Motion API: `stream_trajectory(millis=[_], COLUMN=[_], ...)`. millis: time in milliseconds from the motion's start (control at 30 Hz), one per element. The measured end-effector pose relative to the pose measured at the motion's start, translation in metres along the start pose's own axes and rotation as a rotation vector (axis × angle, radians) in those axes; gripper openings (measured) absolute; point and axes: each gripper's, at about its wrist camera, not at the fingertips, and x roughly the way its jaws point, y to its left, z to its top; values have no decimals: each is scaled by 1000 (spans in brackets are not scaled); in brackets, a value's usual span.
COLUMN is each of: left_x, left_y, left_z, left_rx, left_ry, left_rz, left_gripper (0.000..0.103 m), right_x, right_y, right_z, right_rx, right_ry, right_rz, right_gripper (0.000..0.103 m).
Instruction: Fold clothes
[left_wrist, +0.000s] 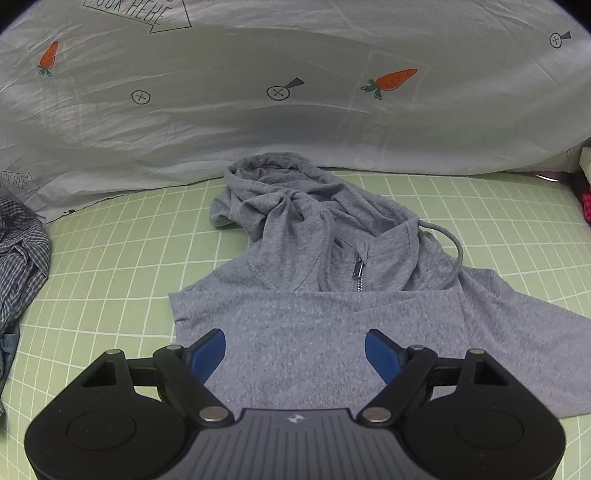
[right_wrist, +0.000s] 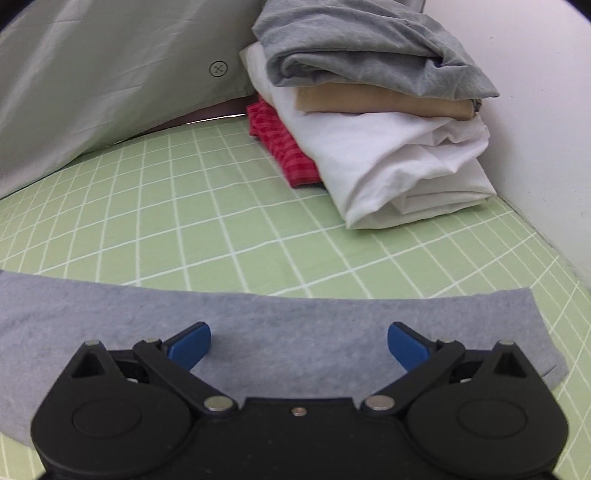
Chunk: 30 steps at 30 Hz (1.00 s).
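A grey zip hoodie (left_wrist: 314, 280) lies on the green checked sheet (left_wrist: 122, 258), its hood bunched at the far end and its lower part folded up across the body. My left gripper (left_wrist: 295, 350) is open and empty just above the folded part. In the right wrist view a flat grey band of the same hoodie (right_wrist: 147, 325) lies across the sheet (right_wrist: 221, 229). My right gripper (right_wrist: 299, 343) is open and empty over that band, its blue fingertips (right_wrist: 192, 345) spread wide.
A white quilt with carrot prints (left_wrist: 258, 92) lies along the far side. A crumpled blue checked shirt (left_wrist: 20, 258) sits at the left. A stack of folded clothes (right_wrist: 388, 129), grey on beige on white with a red piece beside, stands by the white wall (right_wrist: 546, 110).
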Motion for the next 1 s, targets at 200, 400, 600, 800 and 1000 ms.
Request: stream_trajectory(millis=[200, 400, 600, 800, 1000], left_x=[6, 6, 6, 4, 0], left_y=[-3, -14, -17, -14, -10], left_z=[1, 3, 4, 5, 2], left_rx=[-20, -9, 4, -11, -55], left_ry=[19, 23, 27, 23, 17], left_rz=[11, -1, 6, 14, 2], left_gripper=[83, 83, 83, 83, 83], right_x=[11, 16, 18, 20, 17], right_y=[-49, -76, -84, -114, -110], right_z=[-4, -8, -3, -5, -4], right_rx=[28, 74, 23, 132, 158], right_ry=[4, -1, -5, 20, 36], right_rz=[-9, 10, -4, -27, -39], right_gripper=[103, 103, 103, 103, 99])
